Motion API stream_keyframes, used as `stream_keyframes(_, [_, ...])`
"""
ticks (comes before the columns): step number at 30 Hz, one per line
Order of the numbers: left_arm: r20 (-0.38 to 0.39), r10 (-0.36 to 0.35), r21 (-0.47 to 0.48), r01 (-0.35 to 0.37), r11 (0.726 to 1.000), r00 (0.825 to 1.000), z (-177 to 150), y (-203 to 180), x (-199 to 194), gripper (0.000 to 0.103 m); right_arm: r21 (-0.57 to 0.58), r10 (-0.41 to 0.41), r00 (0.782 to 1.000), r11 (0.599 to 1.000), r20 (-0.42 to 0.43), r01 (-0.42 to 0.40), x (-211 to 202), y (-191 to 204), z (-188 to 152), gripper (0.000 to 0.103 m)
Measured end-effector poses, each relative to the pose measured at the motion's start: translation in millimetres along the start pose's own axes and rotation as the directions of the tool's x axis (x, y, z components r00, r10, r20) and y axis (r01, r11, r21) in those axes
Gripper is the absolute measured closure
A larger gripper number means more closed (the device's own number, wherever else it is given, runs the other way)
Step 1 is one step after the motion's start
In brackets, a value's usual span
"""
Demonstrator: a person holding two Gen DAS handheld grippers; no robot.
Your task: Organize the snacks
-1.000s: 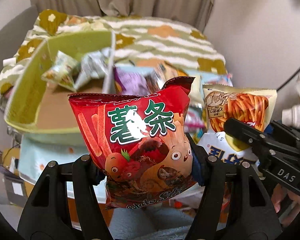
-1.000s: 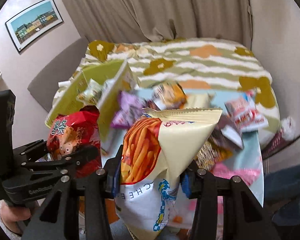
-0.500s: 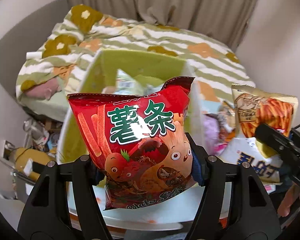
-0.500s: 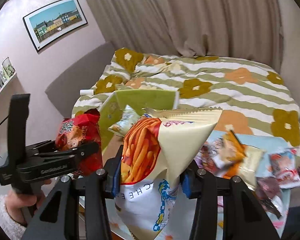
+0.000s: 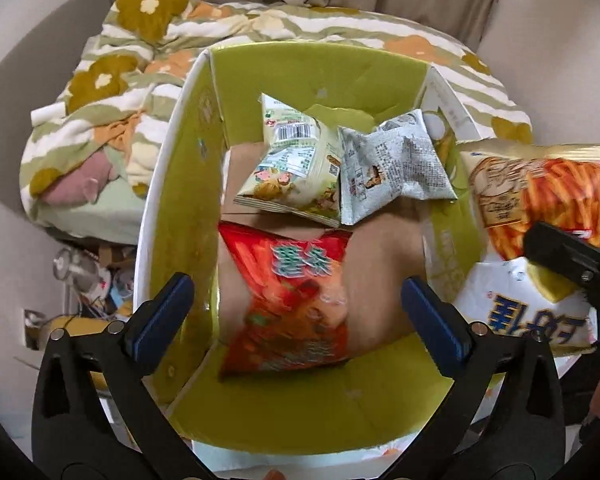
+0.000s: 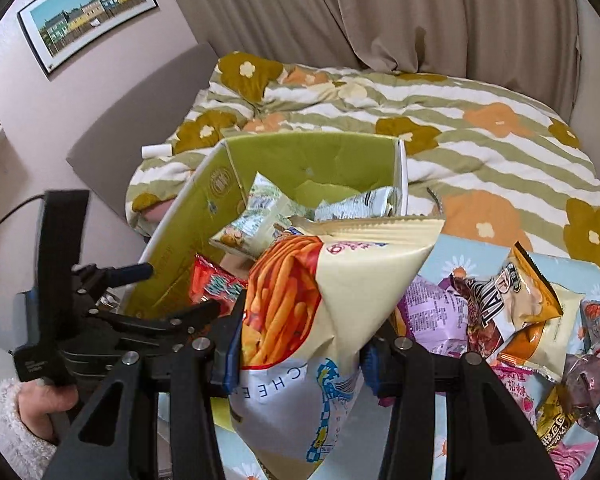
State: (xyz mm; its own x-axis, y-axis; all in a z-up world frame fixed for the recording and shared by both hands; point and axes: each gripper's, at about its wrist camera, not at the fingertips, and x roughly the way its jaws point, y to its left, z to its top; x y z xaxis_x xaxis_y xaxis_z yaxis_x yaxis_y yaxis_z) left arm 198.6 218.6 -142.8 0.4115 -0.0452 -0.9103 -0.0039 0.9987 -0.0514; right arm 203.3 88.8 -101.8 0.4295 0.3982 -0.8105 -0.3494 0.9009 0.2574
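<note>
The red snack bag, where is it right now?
In the left wrist view the red snack bag lies blurred inside the green box, between the opening left gripper fingers, just below two pale packets.

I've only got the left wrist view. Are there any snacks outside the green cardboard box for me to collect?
Observer: Yes. A pile of loose snack packets lies on the pale blue daisy cloth, just right of the green cardboard box.
Operator: Is the right tool gripping its bag properly?
Observer: The right tool is shut on the cream plastic bag printed with orange fries, with a pad pressing each side.
</note>
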Motion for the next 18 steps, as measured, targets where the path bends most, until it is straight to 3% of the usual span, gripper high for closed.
stream_keyframes(10, [0.045,-0.01,-0.124,0.015,0.992,0.999,-18,21,-21,0.0,-0.051,0.057,0.996,0.997,-0.062,-0.06,19,18,4,0.06])
stream_keyframes(18, [0.071,0.023,-0.174,-0.011,0.985,0.997,-26,26,-33,0.0,-0.069,0.093,0.987,0.992,-0.133,-0.103,44,31,7,0.059])
